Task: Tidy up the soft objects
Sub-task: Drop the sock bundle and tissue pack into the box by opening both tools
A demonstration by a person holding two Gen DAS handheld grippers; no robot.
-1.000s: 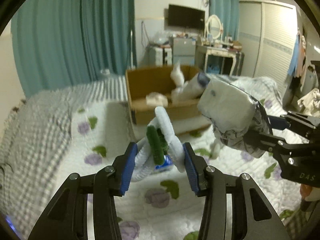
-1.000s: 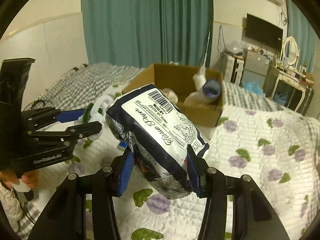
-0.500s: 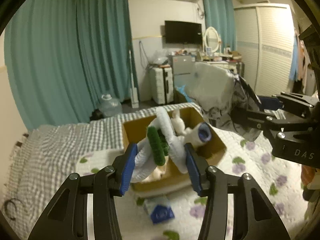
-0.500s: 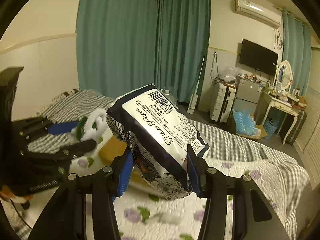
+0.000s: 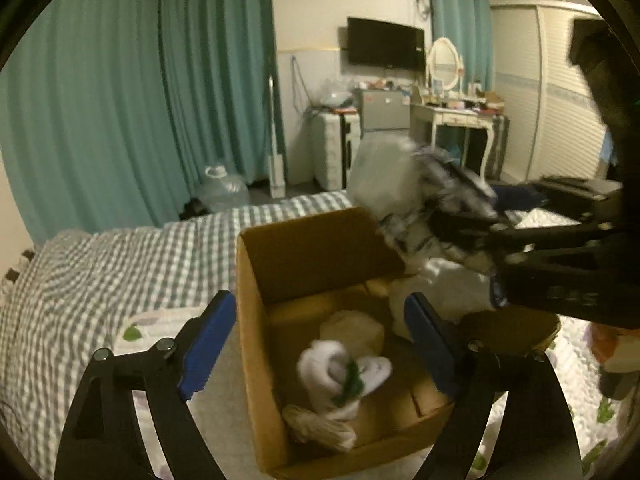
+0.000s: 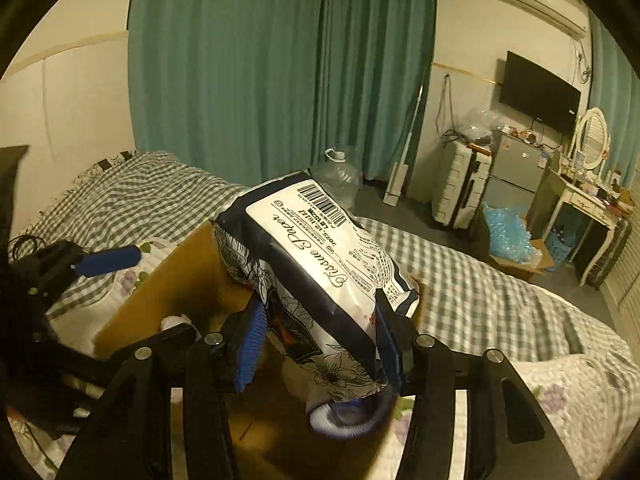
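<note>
An open cardboard box (image 5: pixel 256 280) stands on the bed. My left gripper (image 5: pixel 320 340) is open and empty above it. A white and green plush toy (image 5: pixel 340 372) lies inside the box beside a beige bundle (image 5: pixel 320 428) and a pale block (image 5: pixel 352 328). My right gripper (image 6: pixel 316 344) is shut on a tissue paper pack (image 6: pixel 320 264) and holds it over the box (image 6: pixel 168 280). The pack also shows in the left wrist view (image 5: pixel 400 184), above the box's far right corner. A white and blue roll (image 6: pixel 344 416) lies under the pack.
The bed has a grey checked sheet (image 5: pixel 100 272) and a white floral quilt (image 6: pixel 560 400). A water jug (image 5: pixel 224 192) stands on the floor by teal curtains (image 5: pixel 140 100). A suitcase (image 6: pixel 460 188) and a dressing table (image 6: pixel 580 200) stand farther back.
My left gripper opened and the white and green plush dropped into the box. My right gripper moved the tissue pack over the box, still shut on it.
</note>
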